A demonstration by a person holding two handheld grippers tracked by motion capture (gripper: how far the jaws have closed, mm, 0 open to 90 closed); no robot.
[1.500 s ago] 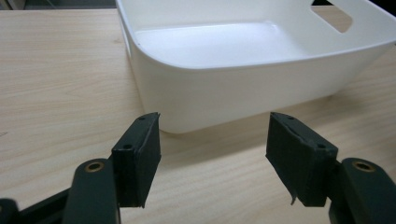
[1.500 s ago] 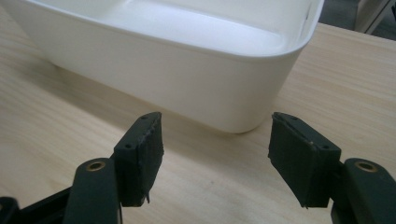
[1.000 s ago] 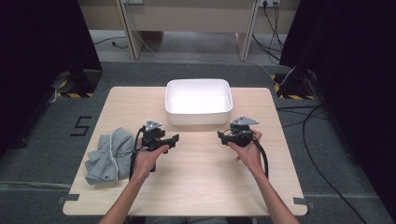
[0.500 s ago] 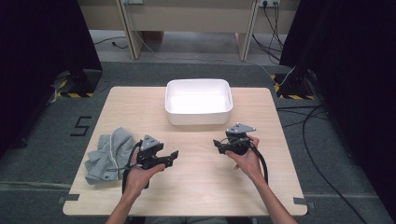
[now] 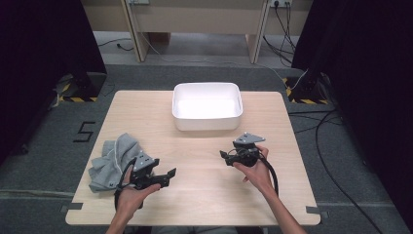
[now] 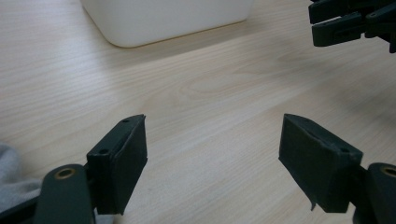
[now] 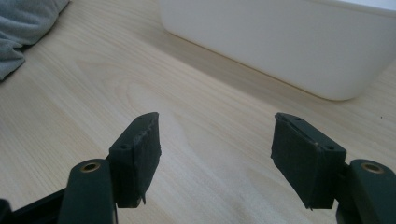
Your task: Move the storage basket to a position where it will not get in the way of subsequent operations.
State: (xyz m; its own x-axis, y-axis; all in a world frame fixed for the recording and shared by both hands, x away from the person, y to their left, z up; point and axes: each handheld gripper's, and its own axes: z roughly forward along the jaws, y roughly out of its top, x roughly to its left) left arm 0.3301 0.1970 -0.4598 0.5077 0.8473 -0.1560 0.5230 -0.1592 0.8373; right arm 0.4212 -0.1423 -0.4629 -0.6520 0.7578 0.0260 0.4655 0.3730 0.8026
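A crumpled grey cloth [image 5: 111, 160] lies at the table's near left, and its edge shows in the left gripper view [image 6: 10, 183] and the right gripper view [image 7: 22, 25]. My left gripper [image 5: 169, 174] is just right of the cloth, pointing right. Its jaws [image 6: 212, 140] have just been opening and are open over bare wood. My right gripper [image 5: 223, 155] points left at the middle right of the table and is open [image 7: 215, 140] with nothing between its pads. A white tub [image 5: 207, 106] stands empty at the far middle.
The tub's wall is close ahead of both grippers [image 6: 163, 18] [image 7: 289, 42]. The wooden table [image 5: 204, 195] has bare room between the two grippers. Black curtains and floor cables surround the table.
My left hand has drawn back toward the near edge, ending beside the cloth, and its jaws have widened. The right hand has shifted slightly nearer.
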